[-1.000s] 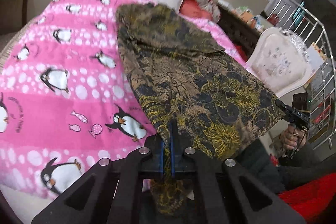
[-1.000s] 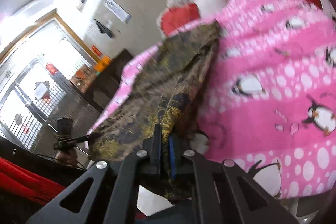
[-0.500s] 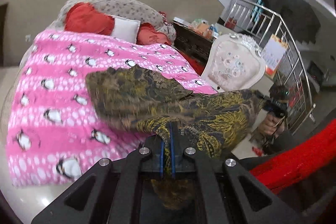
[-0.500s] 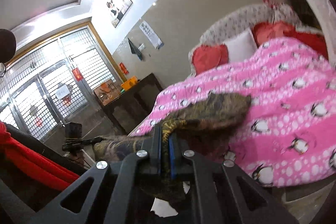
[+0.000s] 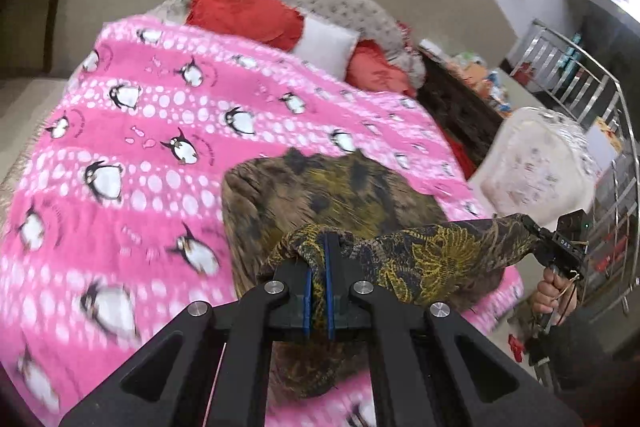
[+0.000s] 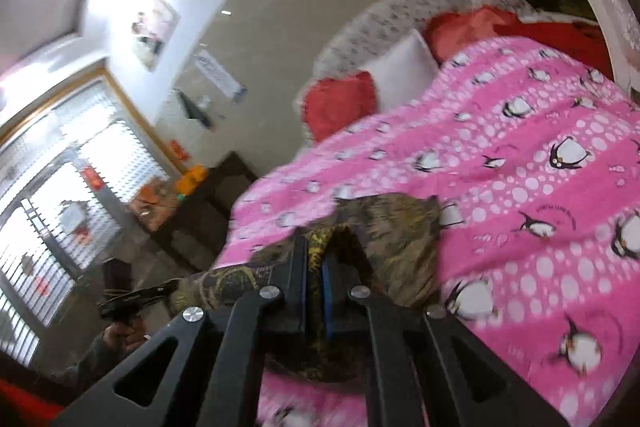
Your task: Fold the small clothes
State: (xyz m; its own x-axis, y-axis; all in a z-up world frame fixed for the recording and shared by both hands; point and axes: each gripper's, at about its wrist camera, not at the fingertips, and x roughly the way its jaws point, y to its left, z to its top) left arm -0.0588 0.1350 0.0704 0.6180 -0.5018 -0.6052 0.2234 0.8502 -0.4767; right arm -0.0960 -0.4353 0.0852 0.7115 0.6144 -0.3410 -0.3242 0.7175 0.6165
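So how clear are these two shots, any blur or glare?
Left wrist view: penguin blanket smeared at the lower left, patterned garment near the gripper sharper. Right wrist view: blurred throughout, bright window washed out by glare, fisheye bending the walls.

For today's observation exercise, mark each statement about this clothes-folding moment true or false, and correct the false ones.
1. Both grippers are shut on the patterned garment. True: left gripper, right gripper.
2. The blanket is blue with stars. False: it is pink with penguins.
3. A white pillow sits between red pillows. True.
4. The garment lies fully flat. False: its near edge is lifted between the grippers.
5. The garment is plain white. False: it is dark with a yellow floral pattern.
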